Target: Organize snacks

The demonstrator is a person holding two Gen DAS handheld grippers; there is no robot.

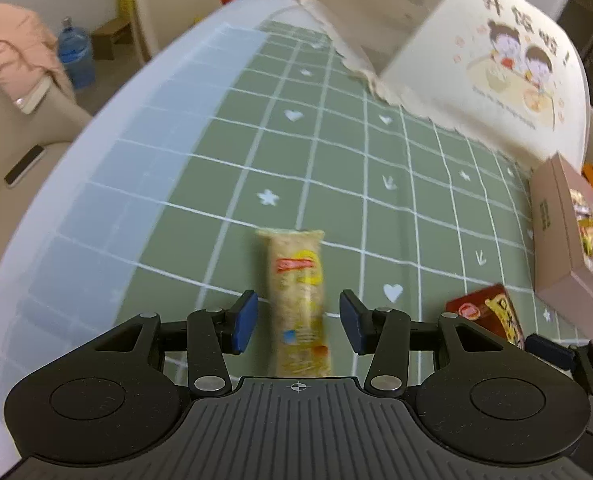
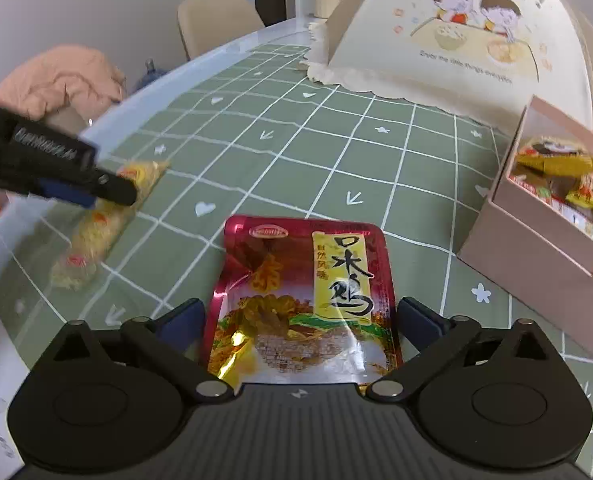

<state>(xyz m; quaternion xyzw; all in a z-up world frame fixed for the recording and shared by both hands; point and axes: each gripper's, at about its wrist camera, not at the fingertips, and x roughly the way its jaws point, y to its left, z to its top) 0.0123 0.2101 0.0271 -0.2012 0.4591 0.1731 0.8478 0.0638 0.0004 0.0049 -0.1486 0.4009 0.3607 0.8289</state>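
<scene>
A long yellow snack packet (image 1: 298, 300) lies on the green grid tablecloth, between the fingers of my open left gripper (image 1: 298, 322); the pads are apart from it. It also shows in the right wrist view (image 2: 108, 220) with the left gripper (image 2: 112, 190) over it. A red foil snack pouch (image 2: 302, 300) lies flat between the fingers of my open right gripper (image 2: 302, 320); the pads stand at its two sides. The pouch shows at the right of the left wrist view (image 1: 492, 312). A pink box (image 2: 536, 240) holding several snack packets stands at the right.
A cream food cover (image 2: 456, 48) with a cartoon print stands at the back of the table. The table edge (image 1: 76, 168) curves along the left, with chairs (image 2: 216, 20), a pink jacket (image 2: 60, 80) and a water bottle (image 1: 74, 52) beyond it.
</scene>
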